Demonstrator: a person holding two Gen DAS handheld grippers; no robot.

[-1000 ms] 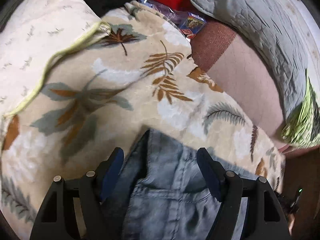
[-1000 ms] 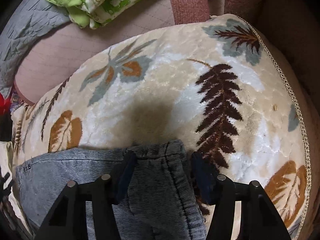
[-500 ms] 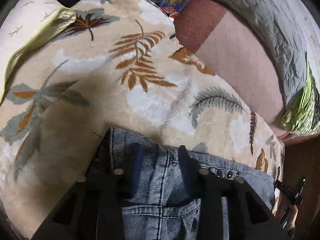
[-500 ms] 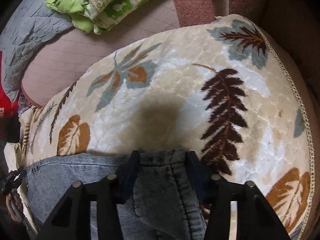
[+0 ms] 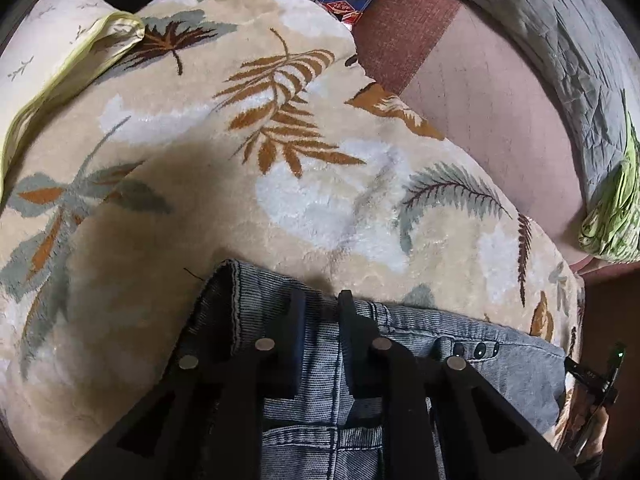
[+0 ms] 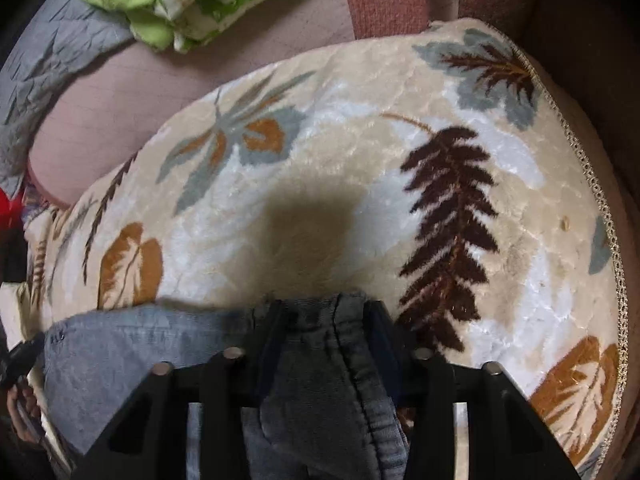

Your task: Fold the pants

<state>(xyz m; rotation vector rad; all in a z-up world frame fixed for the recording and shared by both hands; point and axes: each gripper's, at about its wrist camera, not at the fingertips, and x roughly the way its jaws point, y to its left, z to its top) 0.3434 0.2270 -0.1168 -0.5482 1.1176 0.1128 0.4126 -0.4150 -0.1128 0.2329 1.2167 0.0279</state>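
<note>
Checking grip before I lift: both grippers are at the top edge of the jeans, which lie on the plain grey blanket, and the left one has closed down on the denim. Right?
Not quite. The jeans lie on a cream blanket with a leaf pattern, not a plain grey one; both wrist views show it. The rest stands: the left gripper has narrowed onto the denim edge, and the right gripper is at it too.

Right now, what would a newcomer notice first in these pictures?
First, the jeans at the bottom, with the left gripper and right gripper each closed on the top edge. Next, the leaf-patterned blanket beneath them, and a green cloth at the top left.
</note>
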